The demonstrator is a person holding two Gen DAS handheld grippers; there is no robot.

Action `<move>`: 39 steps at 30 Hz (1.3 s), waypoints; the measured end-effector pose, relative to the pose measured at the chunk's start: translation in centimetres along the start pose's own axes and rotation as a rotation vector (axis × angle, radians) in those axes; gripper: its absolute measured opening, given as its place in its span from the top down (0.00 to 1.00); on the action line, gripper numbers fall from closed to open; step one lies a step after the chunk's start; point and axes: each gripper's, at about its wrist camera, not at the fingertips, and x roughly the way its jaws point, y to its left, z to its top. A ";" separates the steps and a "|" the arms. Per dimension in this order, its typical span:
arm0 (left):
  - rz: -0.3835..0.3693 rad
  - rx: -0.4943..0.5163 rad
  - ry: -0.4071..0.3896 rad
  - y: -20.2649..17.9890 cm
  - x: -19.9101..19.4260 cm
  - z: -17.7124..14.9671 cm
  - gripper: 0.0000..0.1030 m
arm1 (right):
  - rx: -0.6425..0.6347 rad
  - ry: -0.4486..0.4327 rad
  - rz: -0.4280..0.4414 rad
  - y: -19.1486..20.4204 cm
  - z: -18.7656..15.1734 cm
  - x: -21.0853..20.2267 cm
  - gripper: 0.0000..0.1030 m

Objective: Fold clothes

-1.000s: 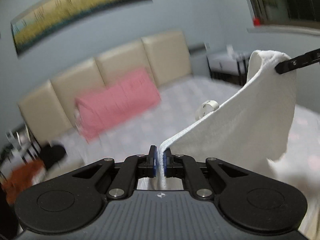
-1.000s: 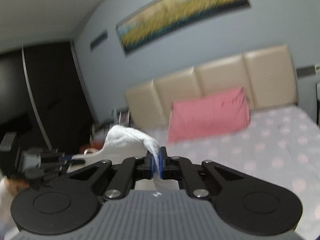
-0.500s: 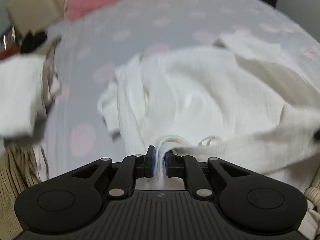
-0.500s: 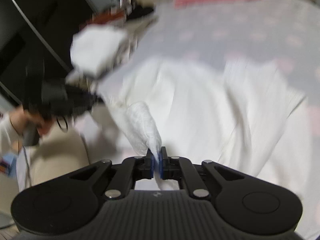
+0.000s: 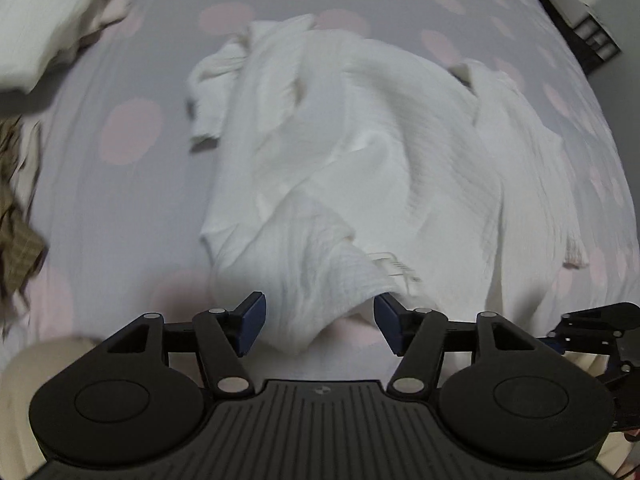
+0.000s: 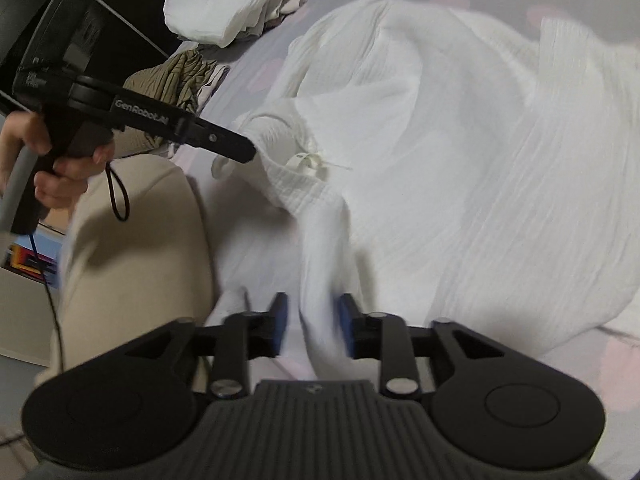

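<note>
Lowered, crumpled crinkly white garment [image 5: 360,152]

**Two wrist views, close over the bed**

Both cameras look steeply down past their own tongs, close above the bed [image 5: 120,208]. They share the white garment [image 5: 360,152]; the right view, somewhat blurred, also catches the left tongs [image 6: 250,152].

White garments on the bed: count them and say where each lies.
2 that I can tell. The big white garment lies crumpled mid-bed on the spotted sheet; a second white piece tops the pile at the bed's far edge. More may be hidden in that pile.
</note>
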 end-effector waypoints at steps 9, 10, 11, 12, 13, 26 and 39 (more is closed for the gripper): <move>0.036 -0.020 0.063 0.3 0.4 -1.1 0.44 | -0.070 -0.051 -0.033 0.2 1.9 -2.7 0.58; 0.032 -0.049 0.064 0.6 0.2 -1.4 0.44 | -0.080 -0.054 -0.041 0.4 2.1 -2.5 0.58; 0.028 -0.078 0.065 1.0 0.0 -1.6 0.44 | -0.122 -0.050 -0.046 0.9 2.5 -2.4 0.58; 0.025 -0.107 0.063 1.3 -0.2 -1.9 0.44 | -0.173 -0.044 -0.049 1.4 2.8 -2.3 0.57; 0.028 -0.133 0.055 1.4 -0.6 -2.5 0.44 | -0.239 -0.036 -0.048 2.0 3.4 -2.1 0.56; 0.079 -0.104 -0.009 -1.4 1.8 -7.5 0.45 | -0.797 0.107 -0.012 8.9 13.0 7.1 0.49; 0.068 -0.173 0.001 -1.1 5.6 -8.8 0.96 | -0.880 0.213 -0.208 10.3 11.6 14.4 0.95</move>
